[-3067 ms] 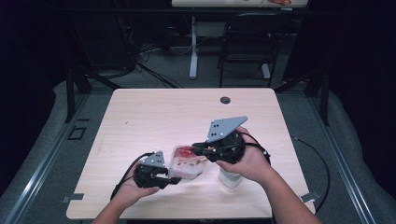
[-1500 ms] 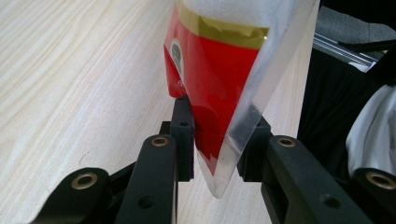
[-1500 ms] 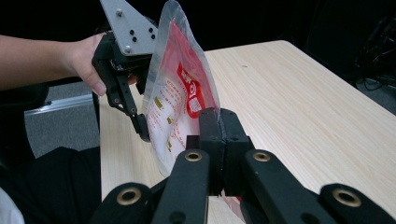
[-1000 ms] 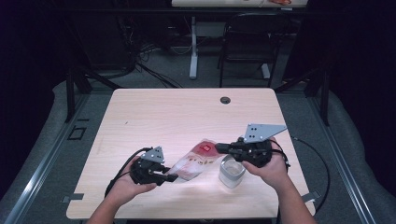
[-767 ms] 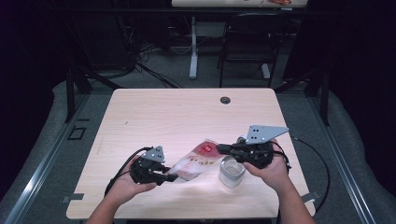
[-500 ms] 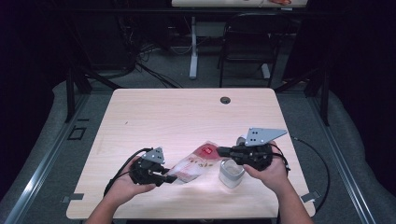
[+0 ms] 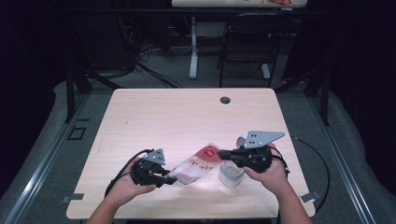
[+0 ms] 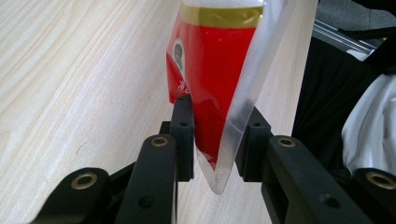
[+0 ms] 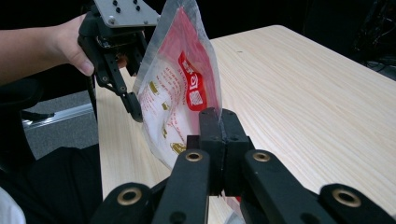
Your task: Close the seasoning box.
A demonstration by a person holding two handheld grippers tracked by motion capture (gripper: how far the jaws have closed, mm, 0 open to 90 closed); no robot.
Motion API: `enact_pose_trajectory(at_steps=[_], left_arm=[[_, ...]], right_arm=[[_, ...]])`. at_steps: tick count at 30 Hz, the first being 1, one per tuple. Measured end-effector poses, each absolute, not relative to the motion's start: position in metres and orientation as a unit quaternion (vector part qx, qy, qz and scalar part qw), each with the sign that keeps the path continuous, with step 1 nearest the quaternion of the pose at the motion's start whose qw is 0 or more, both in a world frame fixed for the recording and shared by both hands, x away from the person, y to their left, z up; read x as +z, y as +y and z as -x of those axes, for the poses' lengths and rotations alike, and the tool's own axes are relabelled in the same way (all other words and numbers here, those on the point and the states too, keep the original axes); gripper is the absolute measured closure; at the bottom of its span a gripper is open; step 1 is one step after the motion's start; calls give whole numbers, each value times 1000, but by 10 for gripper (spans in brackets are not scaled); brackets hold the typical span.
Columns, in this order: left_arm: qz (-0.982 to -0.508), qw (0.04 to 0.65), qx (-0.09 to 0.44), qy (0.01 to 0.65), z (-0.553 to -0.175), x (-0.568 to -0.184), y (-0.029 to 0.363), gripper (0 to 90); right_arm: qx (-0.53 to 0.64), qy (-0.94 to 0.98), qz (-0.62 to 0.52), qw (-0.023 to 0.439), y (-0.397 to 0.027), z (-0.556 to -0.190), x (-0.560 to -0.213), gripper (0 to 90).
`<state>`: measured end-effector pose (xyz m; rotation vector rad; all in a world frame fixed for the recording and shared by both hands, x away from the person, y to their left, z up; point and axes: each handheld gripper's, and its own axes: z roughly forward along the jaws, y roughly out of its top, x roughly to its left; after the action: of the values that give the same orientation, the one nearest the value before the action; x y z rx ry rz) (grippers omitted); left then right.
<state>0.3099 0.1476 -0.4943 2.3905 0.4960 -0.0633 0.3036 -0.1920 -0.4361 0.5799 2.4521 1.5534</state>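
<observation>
Pouch stretched between two claws above the table

From above, the pouch (image 7: 196,164) hangs between left claw (image 7: 172,180) and right claw (image 7: 221,153), over the table (image 7: 187,116), a white cup (image 7: 231,174) beside it. Left gripper view: the pouch's corner (image 8: 219,154) sits between half-spread jaws. Right gripper view: jaws pinched shut on its edge (image 9: 184,112).

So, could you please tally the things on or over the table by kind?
Pouches: 1, the red and clear pouch held between both grippers.
Cups: 1, a white cup on the table.
Grippers: 2, left gripper and right gripper.
Total: 4.
</observation>
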Motion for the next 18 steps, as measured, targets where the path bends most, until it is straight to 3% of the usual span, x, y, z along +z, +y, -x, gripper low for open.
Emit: enact_pose_trajectory(at_steps=[18], left_arm=[[-921, 340, -20, 189, -310, -483, 151, 728]], right_arm=[[522, 823, -209, 82, -199, -305, -445, 900]])
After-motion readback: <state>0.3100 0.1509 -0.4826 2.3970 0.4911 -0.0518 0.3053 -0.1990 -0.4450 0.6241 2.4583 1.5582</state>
